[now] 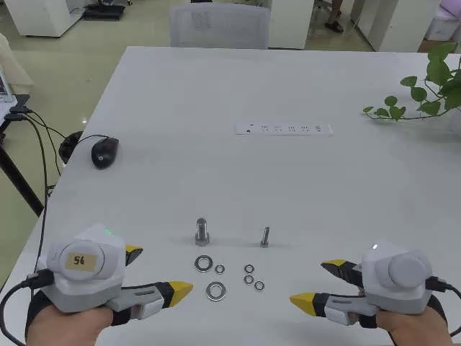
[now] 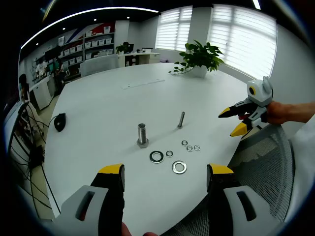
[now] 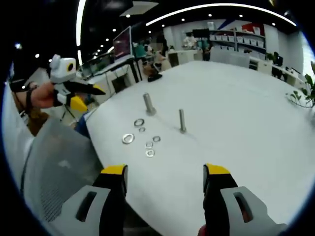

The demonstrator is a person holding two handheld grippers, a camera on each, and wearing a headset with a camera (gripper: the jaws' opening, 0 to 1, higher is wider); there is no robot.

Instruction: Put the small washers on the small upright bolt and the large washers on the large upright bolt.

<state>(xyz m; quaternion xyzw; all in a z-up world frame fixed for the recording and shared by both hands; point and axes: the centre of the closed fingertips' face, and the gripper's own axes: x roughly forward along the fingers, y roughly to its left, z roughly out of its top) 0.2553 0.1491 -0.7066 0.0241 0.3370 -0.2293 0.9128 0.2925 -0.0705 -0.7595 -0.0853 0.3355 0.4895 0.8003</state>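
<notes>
Right up front, the left gripper (image 1: 160,270) and right gripper (image 1: 312,281) are being held low over the near edge of the desk (image 1: 216,144), jaws spread wide apart on both. The large washers (image 1: 204,263) and small washers (image 1: 248,279) are lying loose between them, being kept just in front of the upright large bolt (image 1: 202,231) and small bolt (image 1: 265,236).

Open tabletop (image 1: 216,173) behind and left of large bolt (image 1: 202,231). Right of it, past a bare gap: small bolt (image 1: 265,236). In front: loose washers (image 1: 215,291).
</notes>
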